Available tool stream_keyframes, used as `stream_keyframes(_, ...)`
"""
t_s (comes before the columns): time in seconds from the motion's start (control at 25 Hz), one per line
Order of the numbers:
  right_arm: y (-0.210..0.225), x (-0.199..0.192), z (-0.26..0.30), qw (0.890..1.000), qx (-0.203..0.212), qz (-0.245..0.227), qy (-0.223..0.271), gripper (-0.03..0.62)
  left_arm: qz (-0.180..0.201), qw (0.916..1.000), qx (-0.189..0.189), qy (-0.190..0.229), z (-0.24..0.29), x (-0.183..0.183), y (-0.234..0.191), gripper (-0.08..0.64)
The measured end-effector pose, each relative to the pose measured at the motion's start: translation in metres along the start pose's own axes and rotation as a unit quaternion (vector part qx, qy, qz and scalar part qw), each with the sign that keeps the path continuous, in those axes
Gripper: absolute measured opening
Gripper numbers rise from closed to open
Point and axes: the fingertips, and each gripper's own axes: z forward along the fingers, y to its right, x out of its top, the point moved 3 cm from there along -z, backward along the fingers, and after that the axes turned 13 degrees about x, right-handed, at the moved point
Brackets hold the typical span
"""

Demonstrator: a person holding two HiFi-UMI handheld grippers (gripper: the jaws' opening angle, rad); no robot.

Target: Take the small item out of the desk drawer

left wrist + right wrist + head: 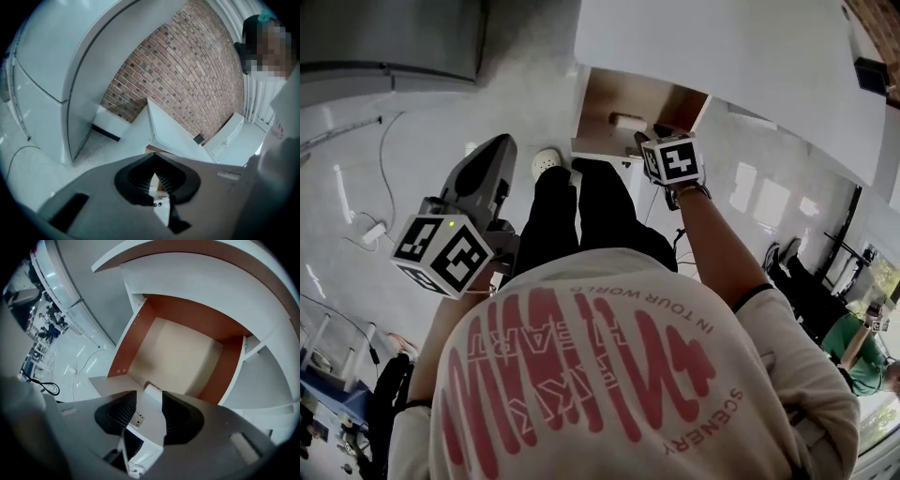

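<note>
Head view: right gripper (647,142) above open white desk drawer with brown wooden inside (609,94), small white cylindrical item (628,120) just beyond its tips.

Left gripper view: left gripper (153,172) closed, empty.

Right gripper view: jaws apart, item (152,391) at the gap between the tips, unpinched.

The desk drawer (180,348) is seen pulled open, its side walls reddish-brown and its floor pale tan. One small white item (152,391), shaped like a short roll, is seen lying on the drawer floor toward the front, apart from both side walls.
</note>
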Motion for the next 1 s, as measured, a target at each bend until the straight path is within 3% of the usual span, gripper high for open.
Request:
stream_keyframes(0.16,0.009,-0.002,0.01,0.998,0.021,-0.049,-0.039,0.184,-0.031,0.9982,0.046,0.025,0.002,-0.013,-0.002,0.005)
stream_keyframes(0.36,0.013,-0.003,0.024,0.992,0.041,-0.097,-0.072,0.186,-0.069,0.9933,0.077,0.051,0.0,-0.03,0.007,0.005)
stream_keyframes(0.6,0.024,-0.004,0.042,0.977,0.052,-0.175,-0.106,0.186,-0.111,0.9867,0.109,0.049,-0.004,-0.064,0.018,0.005)
stream_keyframes(1.0,0.03,-0.017,0.077,0.959,0.075,-0.229,-0.152,0.189,-0.169,0.9711,0.151,0.075,-0.006,-0.096,0.009,0.006)
